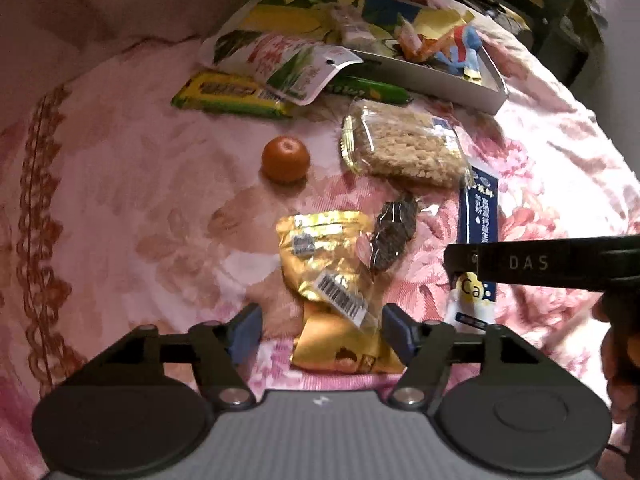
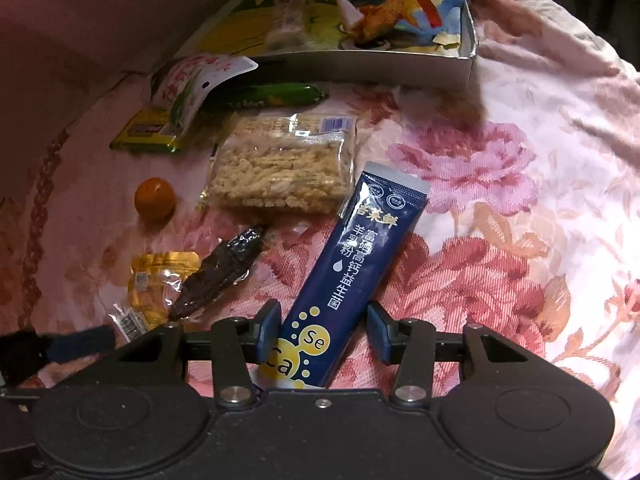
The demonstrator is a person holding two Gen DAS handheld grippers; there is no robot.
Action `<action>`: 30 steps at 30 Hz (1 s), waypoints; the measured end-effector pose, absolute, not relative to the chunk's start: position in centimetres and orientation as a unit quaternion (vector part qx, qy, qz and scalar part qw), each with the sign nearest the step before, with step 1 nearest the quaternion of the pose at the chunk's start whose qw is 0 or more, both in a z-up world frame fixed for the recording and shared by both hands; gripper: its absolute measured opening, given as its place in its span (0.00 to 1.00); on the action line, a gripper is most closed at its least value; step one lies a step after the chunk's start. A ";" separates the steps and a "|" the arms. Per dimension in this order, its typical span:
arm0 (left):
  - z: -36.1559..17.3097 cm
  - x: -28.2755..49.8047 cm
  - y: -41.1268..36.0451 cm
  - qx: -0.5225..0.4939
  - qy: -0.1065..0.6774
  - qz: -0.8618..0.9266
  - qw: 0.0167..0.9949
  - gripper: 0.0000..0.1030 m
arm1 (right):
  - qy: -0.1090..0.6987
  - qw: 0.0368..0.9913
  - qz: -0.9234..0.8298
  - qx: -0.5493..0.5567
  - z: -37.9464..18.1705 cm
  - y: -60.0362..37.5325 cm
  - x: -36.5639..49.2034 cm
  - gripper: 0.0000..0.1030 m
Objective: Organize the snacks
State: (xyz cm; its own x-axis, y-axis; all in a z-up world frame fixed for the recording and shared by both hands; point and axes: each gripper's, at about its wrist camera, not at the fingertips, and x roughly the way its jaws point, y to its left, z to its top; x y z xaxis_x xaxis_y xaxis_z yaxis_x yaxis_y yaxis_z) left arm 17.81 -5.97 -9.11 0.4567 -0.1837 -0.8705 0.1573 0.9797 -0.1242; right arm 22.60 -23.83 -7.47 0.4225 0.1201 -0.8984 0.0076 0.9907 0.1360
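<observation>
A pink flowery blanket [image 1: 120, 184] covers the bed, and snacks lie all over it. Far on the left sits a flat green and yellow packet [image 1: 228, 94]. A white and green pouch [image 1: 280, 62] leans across it, with a thin green stick [image 1: 368, 88] poking out from under the pouch. Just below them a small round orange [image 1: 286, 159] sits by itself.

Next to the orange, on its right, is a clear pack of crunchy rice cake [image 1: 404, 144]. Below the orange lies a shiny gold packet [image 1: 332, 276]. A dark little snack in clear wrap [image 1: 392, 236] rests against the gold packet's top right corner.

The left gripper [image 1: 322, 332] points down over the gold packet. Its blue pads stand one on each side of the packet's lower end. The right pad looks very close to the packet's edge and the left pad has a gap, so the packet is not squeezed.

Further right is a long dark blue packet [image 2: 360, 276] with yellow dots. The right gripper [image 2: 324, 334] is around its lower end. The left pad touches the packet's side and the right pad sits just beside the other side. I cannot tell if it really grips the packet.

At the back, up and to the right, a low white box [image 1: 440, 84] holds more bright wrappers and a little blue toy [image 1: 464, 50]
</observation>
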 end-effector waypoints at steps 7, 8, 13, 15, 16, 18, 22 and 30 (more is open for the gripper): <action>-10.1 17.7 -8.4 0.081 0.480 -0.113 0.866 0.77 | 0.533 0.844 0.024 0.055 -7.5 -23.8 23.0 0.48; -10.1 17.5 -8.6 0.091 0.477 -0.115 0.867 0.73 | 0.533 0.844 0.024 0.054 -7.6 -23.8 23.1 0.48; -9.7 17.1 -8.4 0.108 0.479 -0.115 0.864 0.53 | 0.532 0.845 0.028 0.050 -7.6 -23.6 23.0 0.48; -9.5 16.9 -7.9 0.102 0.485 -0.108 0.862 0.51 | 0.532 0.845 0.032 0.047 -7.5 -23.5 22.8 0.48; -9.5 17.0 -7.5 0.095 0.489 -0.103 0.861 0.51 | 0.532 0.845 0.035 0.047 -7.5 -23.4 22.7 0.48; -9.2 16.7 -6.8 0.082 0.495 -0.092 0.860 0.51 | 0.534 0.843 0.045 0.047 -7.4 -23.3 22.5 0.48; -8.9 16.0 -5.2 0.053 0.503 -0.072 0.860 0.51 | 0.535 0.838 0.089 0.053 -7.2 -22.5 22.1 0.48; -9.2 16.4 -3.3 0.015 0.512 -0.044 0.858 0.55 | 0.529 0.838 0.133 0.015 -6.8 -19.9 21.2 0.49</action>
